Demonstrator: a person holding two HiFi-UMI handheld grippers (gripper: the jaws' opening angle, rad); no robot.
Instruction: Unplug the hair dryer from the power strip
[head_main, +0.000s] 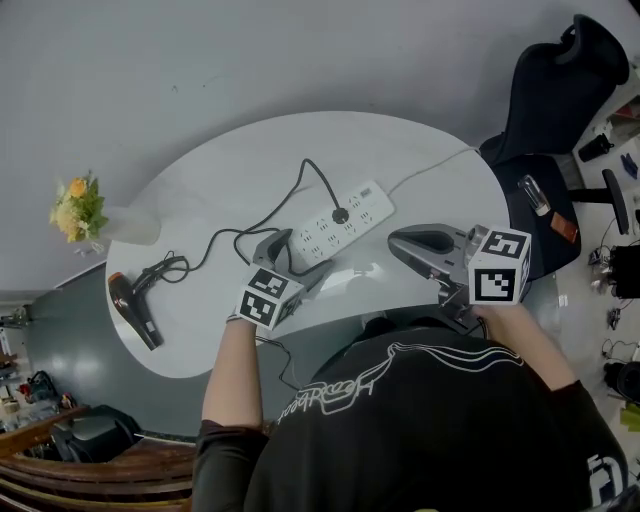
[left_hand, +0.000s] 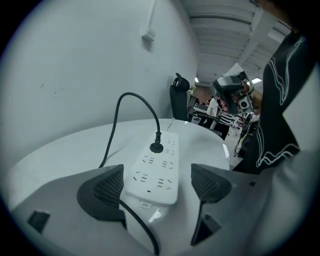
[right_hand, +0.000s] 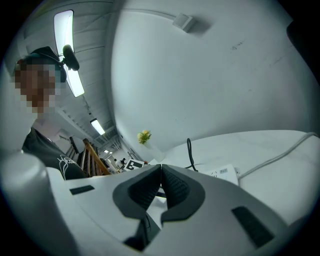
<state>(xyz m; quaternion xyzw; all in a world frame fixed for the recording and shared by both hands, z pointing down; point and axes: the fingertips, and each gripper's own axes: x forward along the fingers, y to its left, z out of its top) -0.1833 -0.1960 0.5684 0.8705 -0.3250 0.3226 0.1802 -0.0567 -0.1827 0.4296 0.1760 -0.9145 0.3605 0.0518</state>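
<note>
**Strip not yet braced; plug still seated**

Step in hand, as judged: the strip (left_hand: 155, 170) is to be steadied by the left tongs (left_hand: 157, 185) so that the plug (left_hand: 156, 147) can be drawn by the right tongs (right_hand: 161, 185).

State of the tongs: the left tongs stand wide open, astride the strip's near end. No pad is seen pressing on it, and nothing is gripped. The right tongs are closed together on nothing and lie near the strip's right side, apart from it.

Recommended practice:
- The left tongs should be closed across the strip's narrow width, low on its sides, so that the body is pinned to the desk (head_main: 420, 160).
- A black cable is noted below the left pad. Whether it is the dryer's cannot be told, but it should be kept out of the bite.
- The right tongs must be opened before the plug is approached.
- The plug's body, not the cord (left_hand: 111, 130), should be taken.
- It should be drawn straight out along its pins, without rocking. Otherwise the strip is likely to be lifted.

Condition of the task's thing: the dryer (head_main: 133, 308) is black with a reddish end. It lies flat at the desk's left edge, well apart from the strip. Its cord is looped across the desk to the round black plug, which is seated in a socket toward the strip's far end.
</note>
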